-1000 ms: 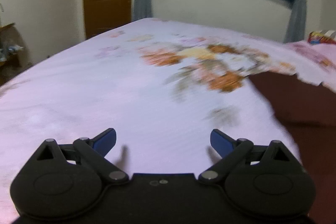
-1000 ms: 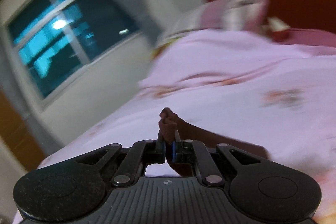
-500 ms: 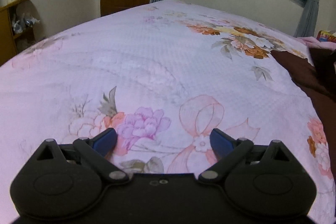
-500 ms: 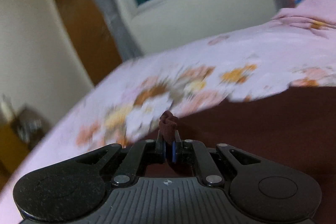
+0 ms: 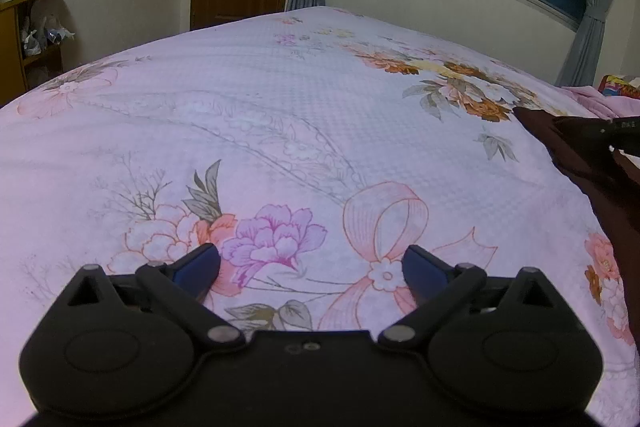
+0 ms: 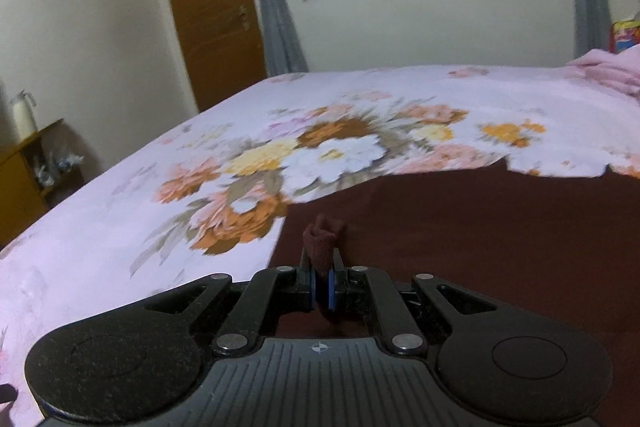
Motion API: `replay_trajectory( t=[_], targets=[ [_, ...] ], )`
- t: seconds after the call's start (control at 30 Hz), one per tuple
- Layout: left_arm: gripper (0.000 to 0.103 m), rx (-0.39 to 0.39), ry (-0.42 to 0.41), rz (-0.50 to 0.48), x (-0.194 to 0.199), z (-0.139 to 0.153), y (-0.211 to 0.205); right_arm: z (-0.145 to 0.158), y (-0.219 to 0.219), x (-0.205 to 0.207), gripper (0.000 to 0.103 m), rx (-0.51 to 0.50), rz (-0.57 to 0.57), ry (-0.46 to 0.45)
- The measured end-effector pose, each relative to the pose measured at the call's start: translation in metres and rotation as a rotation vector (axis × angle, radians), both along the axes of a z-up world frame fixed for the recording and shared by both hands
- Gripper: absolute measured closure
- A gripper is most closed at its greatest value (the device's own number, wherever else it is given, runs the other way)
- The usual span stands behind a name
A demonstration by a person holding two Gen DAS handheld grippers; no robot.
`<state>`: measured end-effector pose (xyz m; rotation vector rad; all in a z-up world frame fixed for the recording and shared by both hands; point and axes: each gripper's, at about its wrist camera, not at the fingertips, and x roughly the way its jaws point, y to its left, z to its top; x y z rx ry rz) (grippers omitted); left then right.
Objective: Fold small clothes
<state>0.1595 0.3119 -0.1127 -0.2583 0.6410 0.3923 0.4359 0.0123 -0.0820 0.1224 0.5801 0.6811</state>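
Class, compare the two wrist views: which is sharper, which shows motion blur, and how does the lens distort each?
Left wrist view: sharp bedspread print, bed edge bowed by fisheye. Right wrist view: flowers smeared by motion blur, door leaning, while the maroon garment pinched in the right tongs stays crisp.

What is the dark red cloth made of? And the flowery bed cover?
The dark red cloth looks like soft matte knit fabric: it bunches where the right gripper pinches it. The bed cover seems woven cotton, with a small waffle-check texture and printed flowers.
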Motion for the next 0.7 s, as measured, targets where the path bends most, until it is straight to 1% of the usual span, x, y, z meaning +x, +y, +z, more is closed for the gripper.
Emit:
replay_trajectory(
  t=[0.07,0.13,0.17,0.2,0.23,0.27,0.3,0.37,0.4,0.43,0.47,0.5,0.53,0.57,0.6,0.63,0.7],
  targets=[
    [0.004,0.002,0.003,-0.001,0.0,0.0,0.0,-0.007,0.007,0.001,0.097,-0.002,0.013,0.024],
    [0.003,0.004,0.005,-0.001,0.0,0.001,0.0,-0.016,0.013,0.004,0.097,-0.009,0.017,0.069],
    [0.003,0.005,0.006,-0.001,0.0,0.0,-0.001,-0.021,0.016,0.005,0.086,-0.016,0.021,0.091],
    [0.003,0.006,0.008,-0.001,0.0,0.0,-0.001,-0.023,0.017,0.004,0.066,-0.01,0.039,0.098],
    [0.003,0.007,0.009,-0.001,0.001,0.001,-0.001,-0.022,0.015,0.0,0.055,0.01,0.048,0.087],
    [0.003,0.007,0.009,-0.001,0.001,0.001,-0.001,-0.019,0.011,-0.005,0.033,0.022,0.031,0.057],
    [0.003,0.008,0.01,0.0,0.001,0.001,-0.001,-0.015,0.006,-0.011,0.024,0.03,0.004,0.027],
    [0.003,0.011,0.012,-0.001,0.001,0.001,-0.001,-0.006,-0.013,-0.019,0.025,0.078,-0.027,0.01],
    [0.006,0.012,0.009,0.0,0.002,0.002,-0.001,-0.002,-0.028,-0.023,0.025,0.111,-0.048,0.003],
    [0.006,0.002,-0.007,-0.004,0.003,0.005,-0.002,0.003,-0.043,-0.028,0.025,0.129,-0.069,-0.007],
    [0.008,-0.029,-0.036,-0.025,0.005,0.009,-0.002,0.007,-0.059,-0.033,0.025,0.132,-0.097,-0.022],
    [0.019,-0.068,-0.066,-0.047,0.012,0.014,-0.003,0.009,-0.079,-0.04,0.029,0.125,-0.137,-0.048],
    [0.033,-0.108,-0.099,-0.074,0.022,0.019,-0.007,0.01,-0.097,-0.043,0.035,0.117,-0.171,-0.061],
    [0.062,-0.153,-0.117,-0.104,0.035,0.023,-0.011,0.011,-0.115,-0.045,0.046,0.114,-0.204,-0.057],
    [0.065,-0.213,-0.131,-0.135,0.053,0.025,-0.017,0.009,-0.138,-0.046,0.052,0.119,-0.252,-0.043],
    [0.065,-0.256,-0.144,-0.169,0.071,0.026,-0.026,0.008,-0.156,-0.045,0.052,0.128,-0.294,-0.028],
    [0.064,-0.29,-0.163,-0.213,0.105,0.028,-0.052,0.004,-0.197,-0.044,0.052,0.156,-0.386,0.01]
  ],
)
